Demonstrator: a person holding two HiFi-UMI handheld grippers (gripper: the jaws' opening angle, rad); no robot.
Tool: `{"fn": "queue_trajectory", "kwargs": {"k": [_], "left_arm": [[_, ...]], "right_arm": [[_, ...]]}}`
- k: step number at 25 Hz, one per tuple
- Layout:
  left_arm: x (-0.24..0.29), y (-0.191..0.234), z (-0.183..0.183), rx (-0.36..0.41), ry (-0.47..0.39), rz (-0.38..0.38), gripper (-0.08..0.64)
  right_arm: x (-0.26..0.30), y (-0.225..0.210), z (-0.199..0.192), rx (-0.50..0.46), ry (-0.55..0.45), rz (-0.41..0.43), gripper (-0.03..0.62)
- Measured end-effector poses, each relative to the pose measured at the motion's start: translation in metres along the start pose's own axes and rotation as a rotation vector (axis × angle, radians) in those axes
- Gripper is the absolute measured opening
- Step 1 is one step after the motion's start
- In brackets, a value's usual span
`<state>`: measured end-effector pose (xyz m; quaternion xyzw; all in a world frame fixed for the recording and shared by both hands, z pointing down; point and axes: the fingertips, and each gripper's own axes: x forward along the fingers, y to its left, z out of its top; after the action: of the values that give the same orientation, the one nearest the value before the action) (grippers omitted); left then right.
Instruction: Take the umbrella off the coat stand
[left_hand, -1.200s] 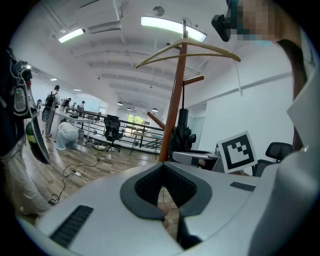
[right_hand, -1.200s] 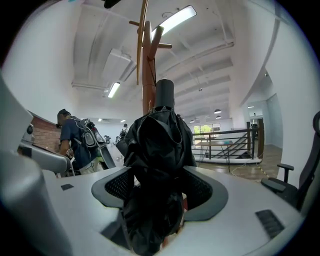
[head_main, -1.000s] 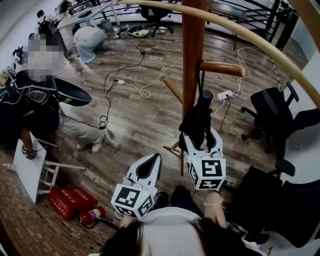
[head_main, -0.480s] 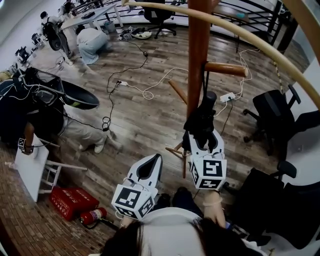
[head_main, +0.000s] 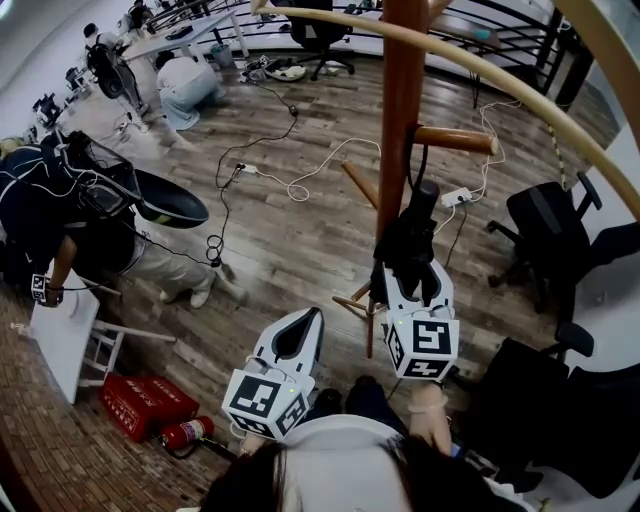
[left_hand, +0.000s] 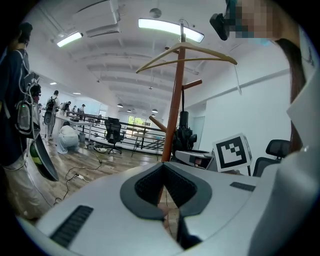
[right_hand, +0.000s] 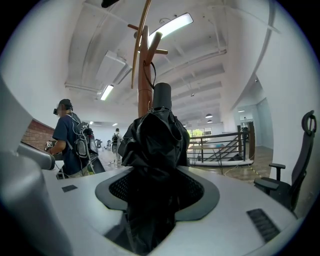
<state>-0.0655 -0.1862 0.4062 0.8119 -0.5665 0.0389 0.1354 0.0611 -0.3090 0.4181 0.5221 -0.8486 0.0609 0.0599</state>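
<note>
A folded black umbrella (head_main: 405, 240) hangs by its strap from a peg (head_main: 455, 138) of the brown wooden coat stand (head_main: 400, 120). My right gripper (head_main: 408, 270) is at the umbrella's lower part, with jaws on either side. In the right gripper view the black fabric (right_hand: 155, 140) fills the gap between the pads while the jaws are closing on it. My left gripper (head_main: 312, 316) hangs lower left of the stand, its tips together and nothing between them. From the left gripper view (left_hand: 162, 167) the stand (left_hand: 172, 125) and umbrella (left_hand: 183, 135) are ahead to the right.
Black office chairs (head_main: 545, 225) stand right of the coat stand. White and black cables (head_main: 290, 180) trail over the wooden floor. A person (head_main: 60, 220) stands at left by a white stool (head_main: 70, 340), a red box (head_main: 140, 400) and a fire extinguisher (head_main: 185, 430). A curved wooden bar (head_main: 480, 70) arcs overhead.
The right gripper's jaws have drawn closer round the umbrella. The person at left has shifted a little. My left gripper has stayed where it was.
</note>
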Motion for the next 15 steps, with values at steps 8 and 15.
{"fn": "queue_trajectory", "kwargs": {"k": [8, 15], "left_arm": [[-0.004, -0.005, 0.004, 0.012, -0.013, -0.018, 0.009], [-0.014, -0.004, 0.007, 0.014, -0.028, -0.024, 0.008]], "right_arm": [[-0.009, 0.003, 0.015, -0.014, -0.038, 0.002, 0.241], [-0.020, 0.008, 0.025, -0.019, -0.063, -0.007, 0.241]]}}
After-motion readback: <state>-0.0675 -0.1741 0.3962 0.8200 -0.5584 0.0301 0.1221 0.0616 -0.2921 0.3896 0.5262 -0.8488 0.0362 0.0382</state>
